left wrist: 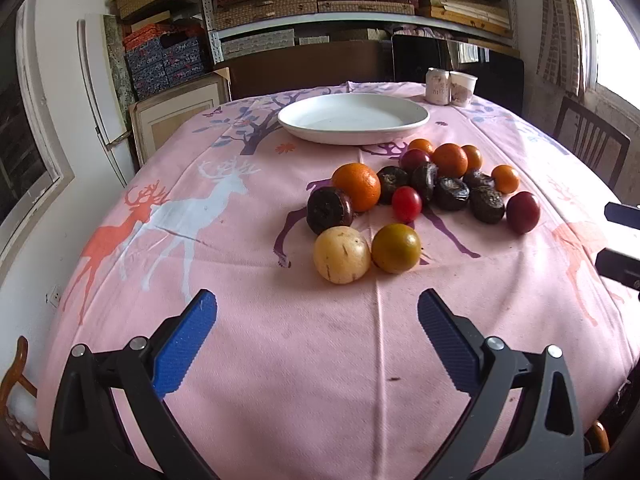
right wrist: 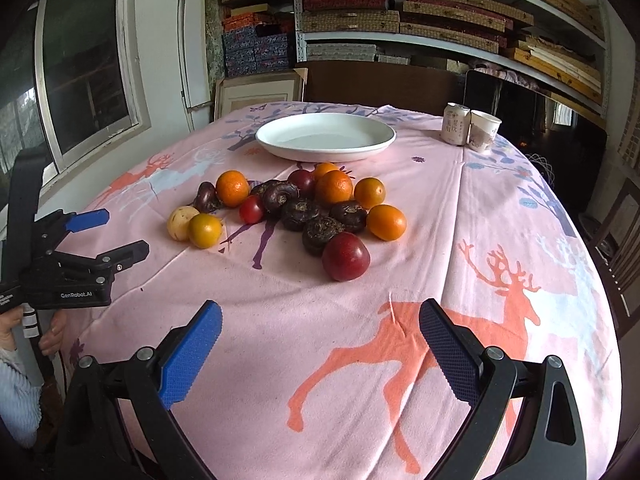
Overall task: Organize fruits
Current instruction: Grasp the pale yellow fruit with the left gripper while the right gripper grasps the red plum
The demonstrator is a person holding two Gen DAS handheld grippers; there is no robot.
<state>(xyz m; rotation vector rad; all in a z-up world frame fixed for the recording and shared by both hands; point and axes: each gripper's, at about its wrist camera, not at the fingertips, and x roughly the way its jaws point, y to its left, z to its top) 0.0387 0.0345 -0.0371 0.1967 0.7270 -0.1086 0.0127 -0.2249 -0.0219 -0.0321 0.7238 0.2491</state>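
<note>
A pile of fruit lies mid-table: oranges [left wrist: 357,185] [right wrist: 334,187], several dark water chestnuts [left wrist: 329,210] [right wrist: 325,233], a small red tomato [left wrist: 406,203] [right wrist: 252,209], a dark red plum [left wrist: 523,212] [right wrist: 345,256], a pale yellow fruit [left wrist: 341,254] [right wrist: 182,222] and a yellow-green fruit [left wrist: 396,247] [right wrist: 205,230]. An empty white plate [left wrist: 353,118] [right wrist: 325,137] sits behind the pile. My left gripper [left wrist: 318,336] is open and empty, short of the pale yellow fruit; it also shows in the right wrist view [right wrist: 116,232]. My right gripper [right wrist: 320,344] is open and empty, short of the plum.
A pink deer-print tablecloth [left wrist: 240,320] [right wrist: 480,220] covers the table. A can [left wrist: 437,85] [right wrist: 456,124] and a paper cup [left wrist: 463,88] [right wrist: 484,130] stand at the far right. Chairs [left wrist: 588,140] and shelves of boxes [right wrist: 400,12] surround the table.
</note>
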